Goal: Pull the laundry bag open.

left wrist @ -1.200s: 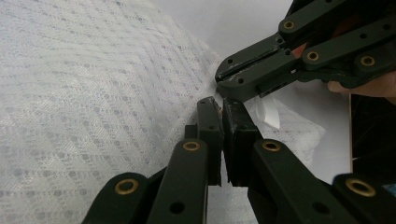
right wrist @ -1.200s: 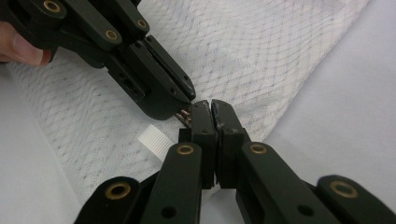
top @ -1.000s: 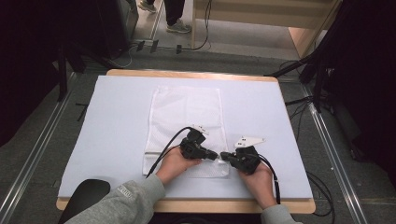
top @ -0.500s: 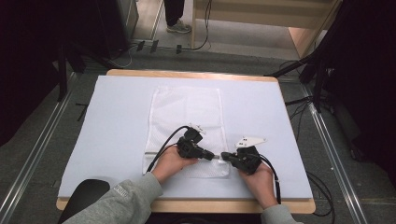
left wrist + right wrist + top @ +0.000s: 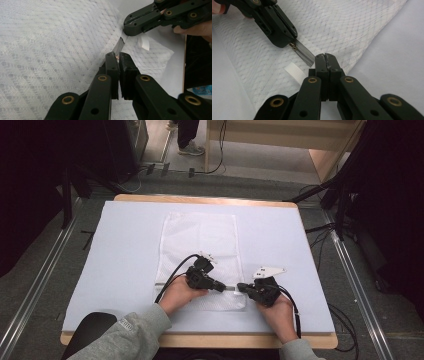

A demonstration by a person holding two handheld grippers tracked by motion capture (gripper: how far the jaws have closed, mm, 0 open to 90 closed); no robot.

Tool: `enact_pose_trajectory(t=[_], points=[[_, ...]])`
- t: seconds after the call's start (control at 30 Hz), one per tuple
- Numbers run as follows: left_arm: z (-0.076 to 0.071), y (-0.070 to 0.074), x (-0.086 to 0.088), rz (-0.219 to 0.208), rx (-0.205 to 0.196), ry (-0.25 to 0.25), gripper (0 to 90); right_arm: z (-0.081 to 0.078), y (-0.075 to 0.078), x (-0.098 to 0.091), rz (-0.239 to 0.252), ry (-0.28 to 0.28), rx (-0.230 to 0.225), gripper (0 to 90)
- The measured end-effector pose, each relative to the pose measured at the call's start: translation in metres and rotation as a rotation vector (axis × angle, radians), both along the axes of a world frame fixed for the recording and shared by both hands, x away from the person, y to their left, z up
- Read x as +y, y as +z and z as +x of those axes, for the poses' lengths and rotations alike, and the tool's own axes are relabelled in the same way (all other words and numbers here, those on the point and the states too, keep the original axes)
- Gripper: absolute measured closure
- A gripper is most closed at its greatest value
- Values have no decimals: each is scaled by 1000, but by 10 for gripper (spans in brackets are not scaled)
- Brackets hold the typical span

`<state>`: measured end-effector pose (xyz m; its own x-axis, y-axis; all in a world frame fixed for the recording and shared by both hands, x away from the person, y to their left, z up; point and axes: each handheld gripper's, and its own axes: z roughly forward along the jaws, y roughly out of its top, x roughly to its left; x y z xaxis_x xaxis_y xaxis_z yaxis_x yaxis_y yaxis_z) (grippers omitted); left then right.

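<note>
Your left gripper (image 5: 223,287) has its jaws closed on the small brass zipper pull (image 5: 294,46); the pull itself is nearly buried between the black pads, so you catch only a glint of it in the right gripper view and a speck in the left gripper view. Your right gripper (image 5: 241,287) is clamped shut on the end of the grey zipper (image 5: 305,54), right at the side edge of the mesh bag (image 5: 200,240), and its tips cover whatever cloth sits between them. How far the zipper runs to the other side is hard to make out, because your left hand (image 5: 180,292) and its gripper lie over it.

The bag lies flat in the middle of the pale blue table cover (image 5: 125,250), its zipper end nearest you. It is a white, soft, see-through net with a fine diamond weave, rectangular, and slightly rumpled near the zipper. A short ribbed white tag (image 5: 295,72) sticks out of the seam just beside the right gripper. The zipper strip between the two grippers is smooth, dull grey and narrow. Both grippers are matt black with brass-coloured rivets.
</note>
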<state>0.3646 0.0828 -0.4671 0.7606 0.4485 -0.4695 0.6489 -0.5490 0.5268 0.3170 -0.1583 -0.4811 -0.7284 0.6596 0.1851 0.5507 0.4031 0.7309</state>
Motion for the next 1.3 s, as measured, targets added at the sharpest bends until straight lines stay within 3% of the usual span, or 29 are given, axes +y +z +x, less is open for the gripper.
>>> enact_pose_trajectory(t=[0.93, 1.3], points=[[-2, 3, 21, 27, 22, 15, 881, 3, 0, -2, 2, 21, 17, 900], [-3, 3, 29, 18, 36, 19, 881, 5, 0, -3, 5, 33, 15, 900]])
